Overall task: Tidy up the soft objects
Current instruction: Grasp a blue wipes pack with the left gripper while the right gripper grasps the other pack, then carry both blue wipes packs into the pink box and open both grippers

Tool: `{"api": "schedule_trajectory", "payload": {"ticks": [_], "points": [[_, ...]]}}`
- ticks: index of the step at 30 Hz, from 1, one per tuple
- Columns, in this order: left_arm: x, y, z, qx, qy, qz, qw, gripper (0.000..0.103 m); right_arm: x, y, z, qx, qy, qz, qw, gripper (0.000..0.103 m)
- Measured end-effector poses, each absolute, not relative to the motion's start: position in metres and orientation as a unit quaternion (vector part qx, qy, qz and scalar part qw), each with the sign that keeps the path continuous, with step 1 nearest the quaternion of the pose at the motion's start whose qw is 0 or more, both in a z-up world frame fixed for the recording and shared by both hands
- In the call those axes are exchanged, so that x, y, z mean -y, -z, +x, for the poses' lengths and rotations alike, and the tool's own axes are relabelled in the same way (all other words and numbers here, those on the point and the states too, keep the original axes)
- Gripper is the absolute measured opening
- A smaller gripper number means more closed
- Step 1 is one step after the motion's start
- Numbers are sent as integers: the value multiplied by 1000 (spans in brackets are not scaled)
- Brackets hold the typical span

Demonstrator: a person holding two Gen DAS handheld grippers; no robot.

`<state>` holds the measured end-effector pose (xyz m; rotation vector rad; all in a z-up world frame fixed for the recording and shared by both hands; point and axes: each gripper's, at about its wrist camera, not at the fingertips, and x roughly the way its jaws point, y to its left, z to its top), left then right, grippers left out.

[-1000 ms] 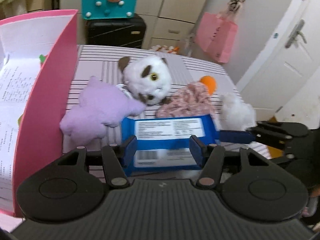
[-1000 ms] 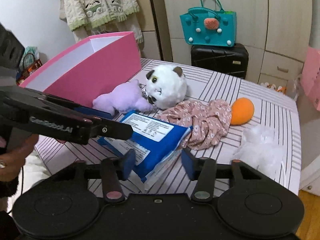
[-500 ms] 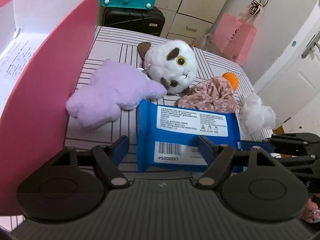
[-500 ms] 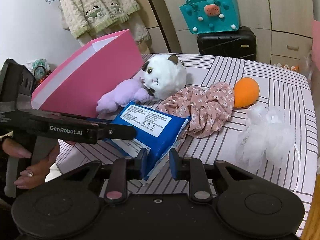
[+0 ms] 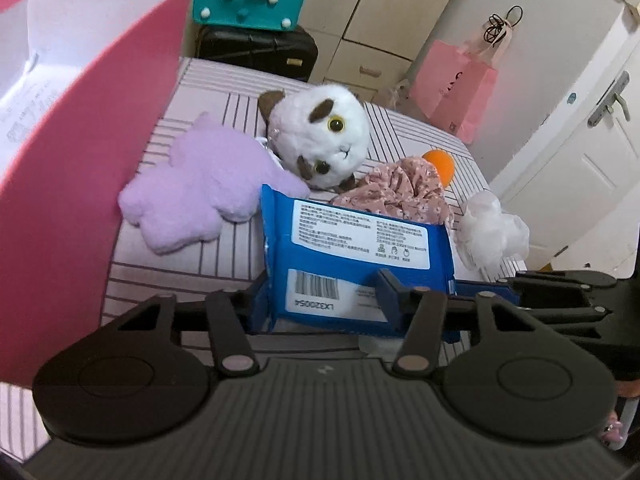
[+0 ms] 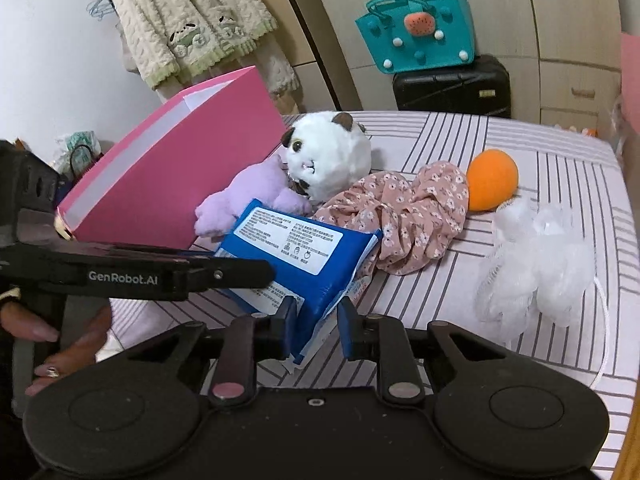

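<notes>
A blue wipes pack [image 5: 360, 236] [image 6: 296, 248] hangs tilted just above the striped table [image 5: 168, 264]. My right gripper [image 6: 318, 320] is shut on its near corner. My left gripper [image 5: 326, 300] comes in from the left, and its jaws are closing on the pack. One pad meets the pack's left end and the other presses its front face. Behind the pack lie a purple plush [image 5: 200, 184], a white cat plush [image 5: 324, 136], a floral fabric piece [image 5: 400, 188], an orange ball [image 5: 440, 160] and a white mesh puff [image 5: 492, 232]. The open pink box [image 5: 88, 140] stands at the left.
A teal bag [image 6: 416, 36] sits on a black suitcase [image 6: 452, 88] beyond the table. A pink paper bag [image 5: 456, 84] and a white door [image 5: 580, 152] are at the right. A knitted garment [image 6: 188, 28] hangs on the wall. A person's hand [image 6: 60, 344] holds the left gripper.
The right jaws narrowed onto the pack's corner. The left jaws widened, then narrowed on the pack again. The pack now sits more tilted between both grippers.
</notes>
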<state>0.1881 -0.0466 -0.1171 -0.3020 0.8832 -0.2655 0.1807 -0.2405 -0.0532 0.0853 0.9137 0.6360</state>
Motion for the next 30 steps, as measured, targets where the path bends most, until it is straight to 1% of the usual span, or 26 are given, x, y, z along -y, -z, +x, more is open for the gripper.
{"api": "schedule_trajectory", "payload": {"ticks": [5, 13, 15, 19, 26, 30], "points": [[50, 110, 176, -412, 125, -120, 895, 42, 237, 50, 175, -425, -300, 32, 853, 26], [44, 92, 155, -407, 133, -102, 898, 42, 225, 30, 158, -410, -305, 8, 860, 26], [40, 85, 150, -408, 139, -102, 897, 42, 223, 24, 153, -411, -309, 9, 858, 29], [32, 72, 136, -411, 153, -94, 894, 42, 215, 11, 140, -419, -318, -1, 850, 31], [23, 60, 110, -434, 175, -66, 881, 43, 196, -2, 116, -460, -334, -26, 822, 31], [4, 59, 95, -455, 191, -84, 866, 43, 185, -8, 101, -479, -352, -34, 804, 31]]}}
